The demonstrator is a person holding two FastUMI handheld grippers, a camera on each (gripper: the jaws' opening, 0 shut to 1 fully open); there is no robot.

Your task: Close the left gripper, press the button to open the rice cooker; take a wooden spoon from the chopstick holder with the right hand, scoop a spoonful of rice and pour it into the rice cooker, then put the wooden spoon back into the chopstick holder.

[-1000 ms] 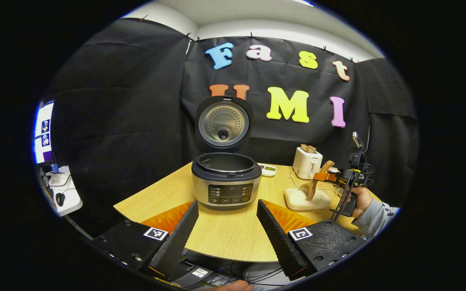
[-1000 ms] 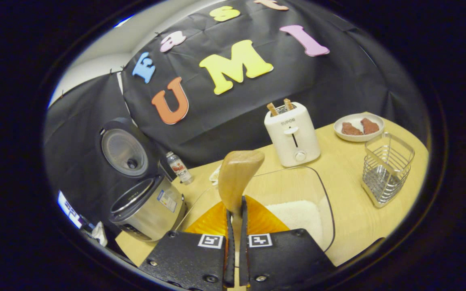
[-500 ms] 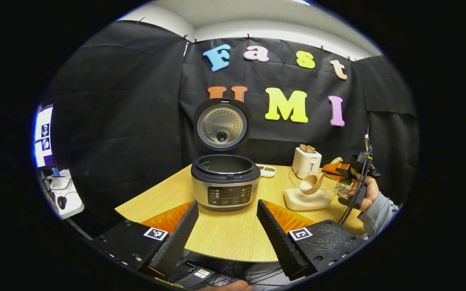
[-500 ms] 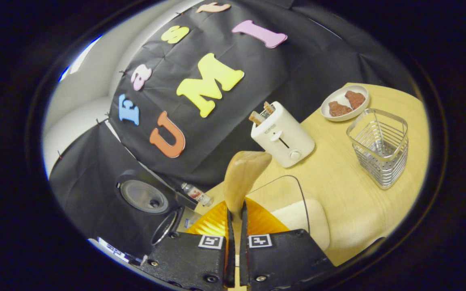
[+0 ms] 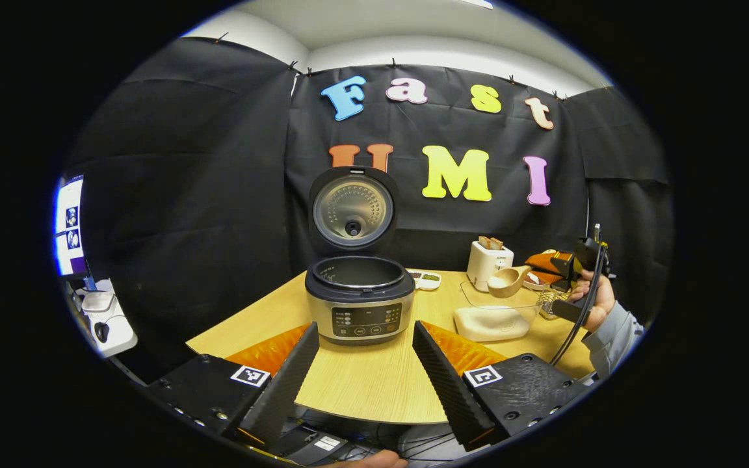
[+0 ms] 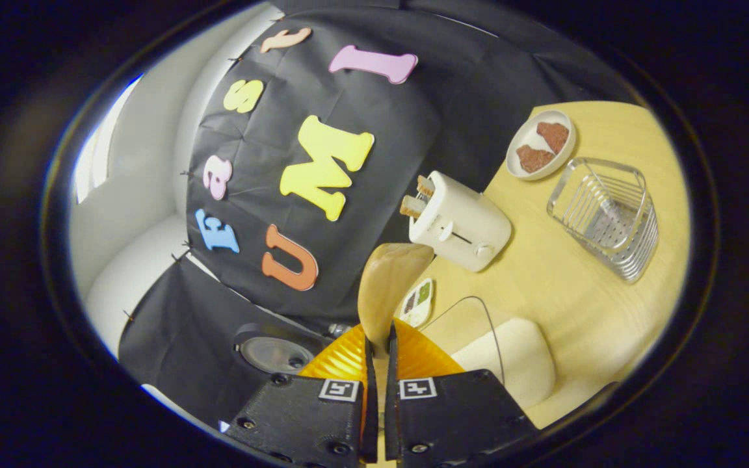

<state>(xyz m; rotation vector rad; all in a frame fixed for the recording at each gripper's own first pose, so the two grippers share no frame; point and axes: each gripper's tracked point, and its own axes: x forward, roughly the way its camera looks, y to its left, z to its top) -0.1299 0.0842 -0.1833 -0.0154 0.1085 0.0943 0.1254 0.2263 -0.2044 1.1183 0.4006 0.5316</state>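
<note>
The rice cooker (image 5: 358,299) stands on the table with its lid (image 5: 352,208) raised upright. My left gripper (image 5: 365,383) is open in front of the cooker, fingers wide apart and holding nothing. My right gripper (image 6: 378,344) is shut on the handle of the wooden spoon (image 6: 391,286). In the left gripper view the wooden spoon (image 5: 508,281) hangs above the glass bowl of rice (image 5: 495,312), right of the cooker, held out from the right gripper (image 5: 560,266). The view is too small to tell how much rice is in it. The wire chopstick holder (image 6: 608,214) stands empty.
A white toaster (image 6: 459,221) with toast in it stands behind the glass bowl (image 6: 511,357). A plate with reddish pieces (image 6: 540,144) lies beyond the holder. A small dish (image 6: 417,302) sits near the cooker. A hand and sleeve (image 5: 599,305) hold the right gripper.
The right gripper has lifted the spoon out of the rice bowl and rolled over, tilting its view. The left gripper has drawn back slightly from the cooker.
</note>
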